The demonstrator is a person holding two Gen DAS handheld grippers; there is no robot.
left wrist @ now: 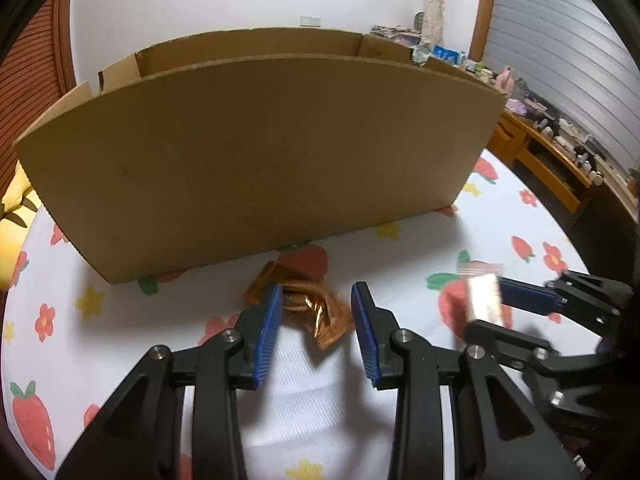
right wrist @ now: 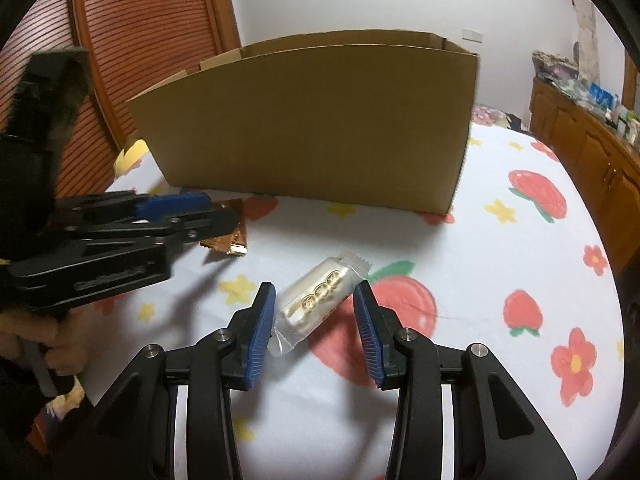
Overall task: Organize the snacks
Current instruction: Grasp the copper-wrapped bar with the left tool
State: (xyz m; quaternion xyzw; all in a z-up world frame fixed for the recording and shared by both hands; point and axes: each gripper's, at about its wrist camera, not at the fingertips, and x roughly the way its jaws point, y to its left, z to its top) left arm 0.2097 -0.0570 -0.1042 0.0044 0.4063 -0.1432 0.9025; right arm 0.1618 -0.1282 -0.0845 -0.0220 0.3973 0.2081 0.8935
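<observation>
- Left wrist view: the left gripper (left wrist: 316, 312) is standing partly open around orange-brown snack wrappers (left wrist: 304, 304) lying on the strawberry-print bed sheet (left wrist: 420, 240), near the cardboard box (left wrist: 260, 152).
- Right wrist view: the right gripper (right wrist: 316, 312) is straddling, jaws apart, a white snack bar (right wrist: 316, 300) lying on the sheet; only its left pad (right wrist: 262, 320) seems to be touching the wrapper.

White wall (left wrist: 200, 0), wooden sideboard (right wrist: 580, 152)

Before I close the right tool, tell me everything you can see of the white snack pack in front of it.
The white snack pack is a small oblong pouch of glossy white film with crimped, serrated end seals and three round gold emblems along its face. It looks sealed and full. It lies flat and diagonally on the strawberry-print sheet, between the open pads of the right tool, close to the left pad; contact cannot be told.
</observation>
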